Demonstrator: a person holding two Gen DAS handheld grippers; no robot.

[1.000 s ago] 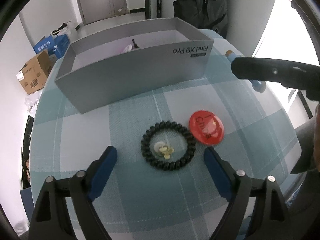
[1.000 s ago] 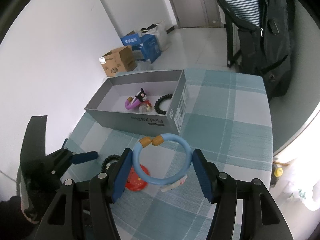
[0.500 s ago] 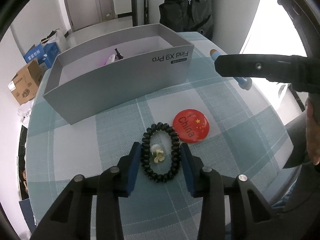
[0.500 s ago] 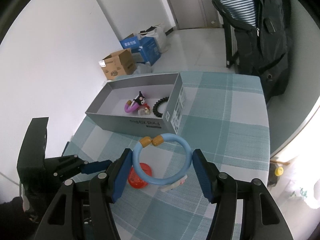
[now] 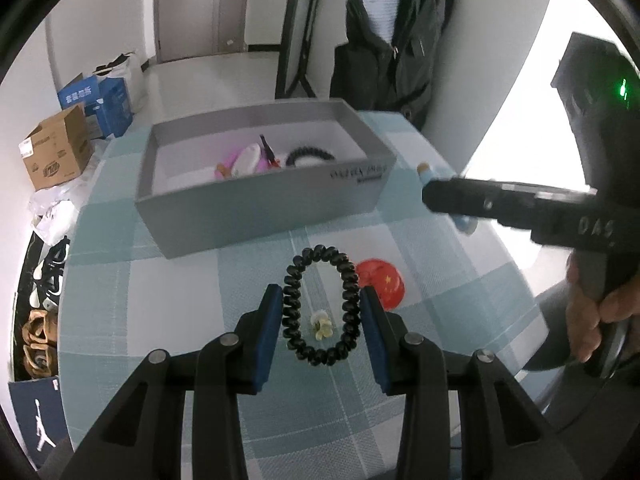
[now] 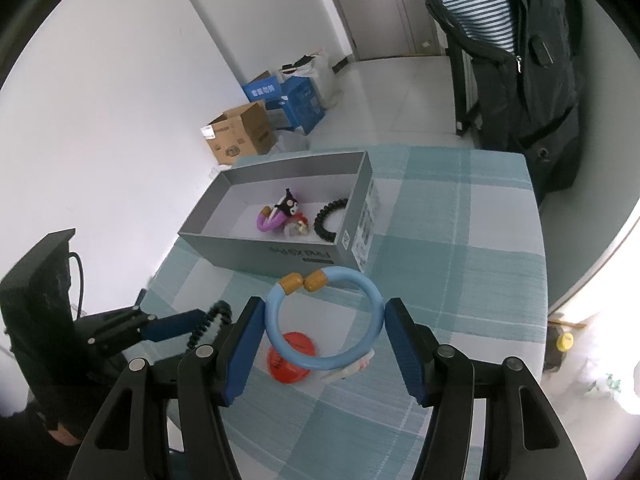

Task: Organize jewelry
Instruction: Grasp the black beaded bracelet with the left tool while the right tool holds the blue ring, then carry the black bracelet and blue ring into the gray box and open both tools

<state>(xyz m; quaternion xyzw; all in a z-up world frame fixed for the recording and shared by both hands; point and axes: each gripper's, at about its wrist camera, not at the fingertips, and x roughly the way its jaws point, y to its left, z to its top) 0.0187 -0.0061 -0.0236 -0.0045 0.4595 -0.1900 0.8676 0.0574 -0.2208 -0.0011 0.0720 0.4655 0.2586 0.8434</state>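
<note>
My left gripper (image 5: 320, 295) is shut on a black coil bracelet (image 5: 350, 280) with a small flower charm (image 5: 322, 324), held a little above the checked tablecloth. A red round badge (image 5: 382, 282) lies just right of it on the cloth. Beyond stands the open grey box (image 5: 256, 216), holding a pink piece and another black bracelet (image 5: 310, 156). In the right wrist view my right gripper (image 6: 324, 305) is shut on a light blue ring bracelet (image 6: 374, 300) with two tan beads, above the badge (image 6: 290, 364). The left gripper (image 6: 200, 322) is at lower left.
The grey box (image 6: 276, 252) sits at the table's far left side. Cardboard and blue boxes (image 6: 244, 132) stand on the floor beyond. A dark jacket (image 6: 520, 60) hangs behind the table. A hand (image 5: 592, 320) grips the right gripper's handle. The table edge (image 6: 544, 280) runs along the right.
The left jaws closed from wide open onto the black coil bracelet, squeezing it narrow, then rose with it and tilted toward the box. The right gripper kept still with the blue ring.
</note>
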